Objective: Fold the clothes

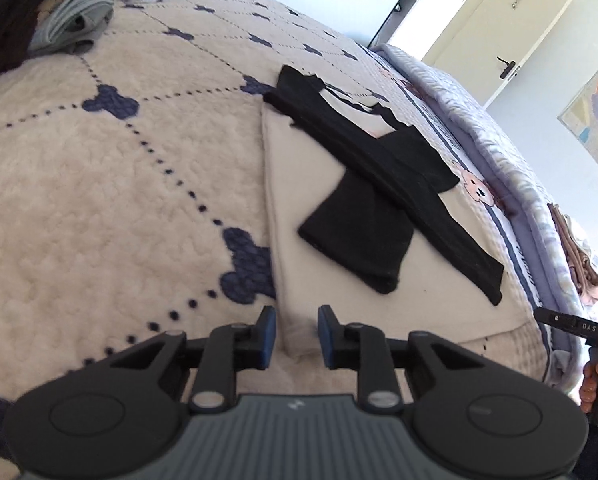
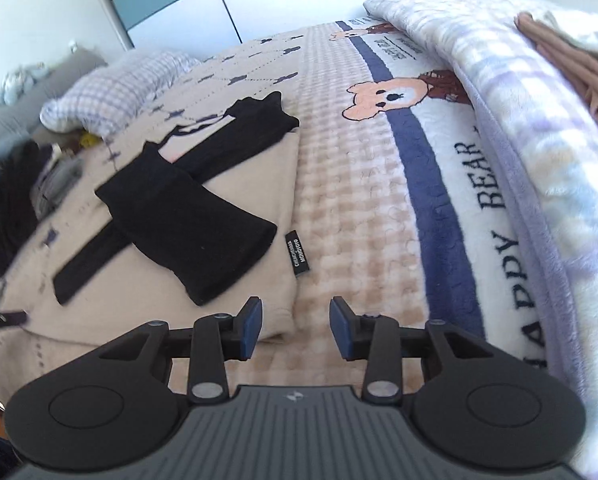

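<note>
- Left wrist view: the left gripper (image 1: 297, 336) stands with its jaws parted a moderate way, and the near corner of the cream garment (image 1: 299, 272) lies between the blue pads without being pinched.
- The garment's black sleeves (image 1: 359, 224) are folded across its cream body, at about 1 o'clock from the gripper, on the cream blanket (image 1: 99, 184).
- Only this view shows the door (image 1: 499, 40) and wall map (image 1: 595, 120) at 2 o'clock; the other tool is cut off at the 4 o'clock edge.
- Right wrist view: the right gripper (image 2: 295, 330) gapes wider, the garment's near hem corner just inside its left pad, nothing gripped.
- Only here: the garment's black label (image 2: 297, 256) at 12 o'clock, and the "HAPPY BEAR" blanket (image 2: 459, 184) at 2 o'clock.
- The clutter at 9 o'clock is too blurred to name.
</note>
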{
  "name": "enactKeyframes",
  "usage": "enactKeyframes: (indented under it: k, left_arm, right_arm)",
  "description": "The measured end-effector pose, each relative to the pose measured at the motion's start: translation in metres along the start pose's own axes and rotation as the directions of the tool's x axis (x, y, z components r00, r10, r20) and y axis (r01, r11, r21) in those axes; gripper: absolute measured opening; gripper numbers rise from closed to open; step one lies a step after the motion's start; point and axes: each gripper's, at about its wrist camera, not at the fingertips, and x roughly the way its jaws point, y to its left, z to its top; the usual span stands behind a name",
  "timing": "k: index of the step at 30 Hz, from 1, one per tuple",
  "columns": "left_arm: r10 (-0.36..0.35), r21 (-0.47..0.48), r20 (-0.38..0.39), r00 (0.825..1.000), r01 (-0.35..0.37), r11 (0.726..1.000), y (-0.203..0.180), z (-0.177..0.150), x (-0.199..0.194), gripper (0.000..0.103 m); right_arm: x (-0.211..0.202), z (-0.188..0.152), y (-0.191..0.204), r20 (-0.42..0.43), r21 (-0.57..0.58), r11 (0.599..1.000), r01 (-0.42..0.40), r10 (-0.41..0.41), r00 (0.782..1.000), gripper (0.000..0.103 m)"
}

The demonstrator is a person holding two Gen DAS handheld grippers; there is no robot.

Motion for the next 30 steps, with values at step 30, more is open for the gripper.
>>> enactKeyframes:
  k: [30]
  left_arm:
    - [0.002, -0.192, 0.170, 0.985, 0.032, 0.981, -0.012, 0.064, -0.009, 0.007]
  right_arm:
    - [0.017, 0.070, 0.002, 0.175, 0.254, 0.943, -0.217, 0.176, 0.969, 0.009]
